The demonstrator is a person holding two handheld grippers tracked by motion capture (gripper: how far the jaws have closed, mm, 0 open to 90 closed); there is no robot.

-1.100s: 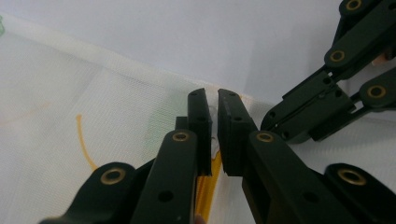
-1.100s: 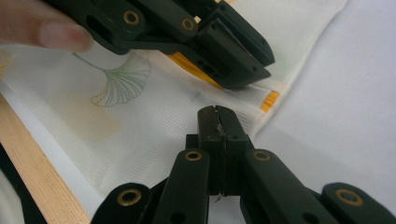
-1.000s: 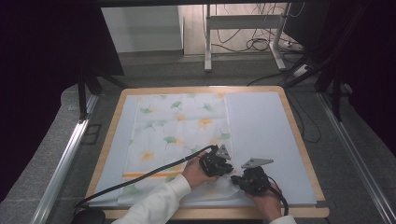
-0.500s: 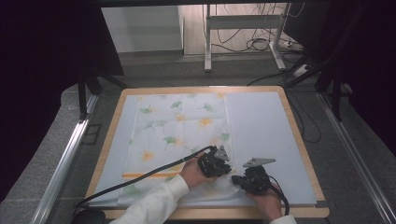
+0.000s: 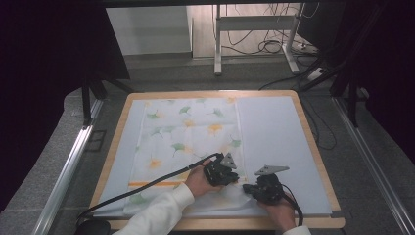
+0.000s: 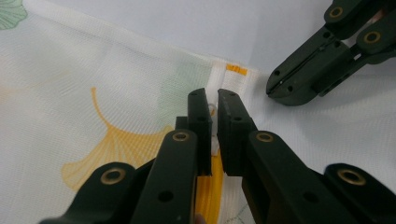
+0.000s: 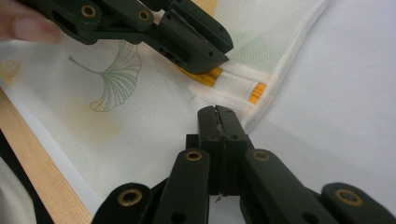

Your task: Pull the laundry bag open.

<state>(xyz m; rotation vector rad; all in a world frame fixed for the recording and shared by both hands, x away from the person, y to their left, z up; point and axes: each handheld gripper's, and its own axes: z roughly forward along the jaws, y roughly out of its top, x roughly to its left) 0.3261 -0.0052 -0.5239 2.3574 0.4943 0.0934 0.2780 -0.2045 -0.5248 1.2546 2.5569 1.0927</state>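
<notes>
The mesh laundry bag with the ginkgo-leaf print lies flat on the pale sheet over the table, its orange zipper running along the near edge toward the right corner. The left tongs are pressed nearly together around what looks like the small zipper pull, though whether they truly grip it is hard to tell. The right tongs are shut on the fabric at the corner hem. If the pull slips free, the left would drag mesh instead; if the corner pinch gives, the whole bag could slide and bunch.
</notes>
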